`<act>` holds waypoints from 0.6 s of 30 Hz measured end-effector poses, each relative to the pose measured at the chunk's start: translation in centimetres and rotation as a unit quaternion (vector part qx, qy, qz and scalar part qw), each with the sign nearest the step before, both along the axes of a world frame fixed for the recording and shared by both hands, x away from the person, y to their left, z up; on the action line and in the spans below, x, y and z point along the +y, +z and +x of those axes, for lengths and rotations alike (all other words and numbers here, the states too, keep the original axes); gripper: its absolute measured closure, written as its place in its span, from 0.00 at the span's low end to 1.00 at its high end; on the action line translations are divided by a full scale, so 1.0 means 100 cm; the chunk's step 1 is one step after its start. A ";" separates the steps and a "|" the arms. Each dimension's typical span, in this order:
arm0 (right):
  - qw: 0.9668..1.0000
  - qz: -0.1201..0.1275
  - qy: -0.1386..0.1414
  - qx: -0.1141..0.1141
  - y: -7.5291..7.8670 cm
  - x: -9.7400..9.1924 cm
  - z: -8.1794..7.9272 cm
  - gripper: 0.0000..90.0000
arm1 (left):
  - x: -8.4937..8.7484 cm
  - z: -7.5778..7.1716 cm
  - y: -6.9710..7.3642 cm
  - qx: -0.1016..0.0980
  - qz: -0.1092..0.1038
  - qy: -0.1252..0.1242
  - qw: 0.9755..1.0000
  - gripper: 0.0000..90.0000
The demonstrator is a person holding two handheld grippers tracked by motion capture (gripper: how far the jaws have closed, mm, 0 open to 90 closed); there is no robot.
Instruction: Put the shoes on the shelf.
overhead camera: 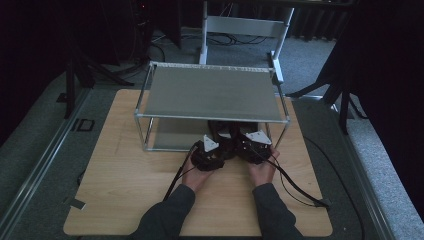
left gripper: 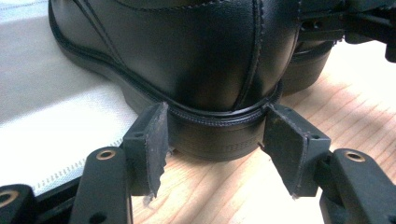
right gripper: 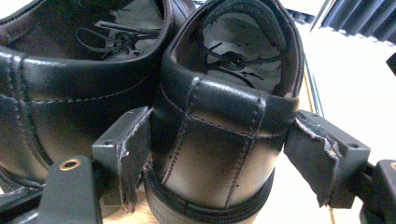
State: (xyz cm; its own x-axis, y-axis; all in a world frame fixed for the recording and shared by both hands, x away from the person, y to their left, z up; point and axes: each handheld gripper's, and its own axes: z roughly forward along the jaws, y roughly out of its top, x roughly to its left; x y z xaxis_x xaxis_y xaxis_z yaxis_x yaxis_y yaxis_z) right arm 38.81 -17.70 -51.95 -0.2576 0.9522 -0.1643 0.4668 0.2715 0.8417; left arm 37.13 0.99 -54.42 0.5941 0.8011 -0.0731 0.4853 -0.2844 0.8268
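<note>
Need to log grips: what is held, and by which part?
Seemingly nothing: left hand-held gripper open around heel of left shoe, right hand-held gripper around right shoe.

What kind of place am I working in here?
Probably a lab or recording studio, not a home: a bare wooden table holds a metal shelf rack with black shoes, dark curtains hang round it, and cables trail over grey carpet.
</note>
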 end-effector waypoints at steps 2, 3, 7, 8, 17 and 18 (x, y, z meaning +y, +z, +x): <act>1.000 0.003 0.002 0.005 0.001 -0.002 0.001 0.25 | -0.001 0.003 0.000 0.003 -0.001 0.009 1.000 0.48; 1.000 0.007 0.002 0.010 0.001 -0.004 0.001 0.25 | -0.001 0.005 0.000 0.006 -0.006 0.012 1.000 0.49; 0.999 0.028 0.009 0.018 0.001 -0.012 0.001 0.23 | 0.000 0.006 0.001 0.009 -0.005 0.007 1.000 0.49; 0.999 0.029 0.012 0.020 0.001 -0.013 0.001 0.23 | 0.002 0.006 0.001 0.012 -0.008 0.006 1.000 0.49; 0.998 0.052 0.027 0.028 0.008 -0.024 -0.017 0.28 | 0.011 -0.004 0.005 0.014 -0.015 -0.009 1.000 0.46; 0.998 0.056 0.031 0.024 0.010 -0.027 -0.022 0.29 | 0.014 -0.007 0.007 0.015 -0.015 -0.010 1.000 0.46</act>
State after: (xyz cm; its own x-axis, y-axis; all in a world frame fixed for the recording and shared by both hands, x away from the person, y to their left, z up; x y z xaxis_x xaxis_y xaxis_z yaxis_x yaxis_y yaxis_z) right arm 36.57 -20.41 -50.98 -0.3217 0.9458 -0.0440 0.4926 0.2069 0.8453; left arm 36.43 2.37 -53.72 0.6073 0.7862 -0.1139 0.5037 -0.2702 0.8206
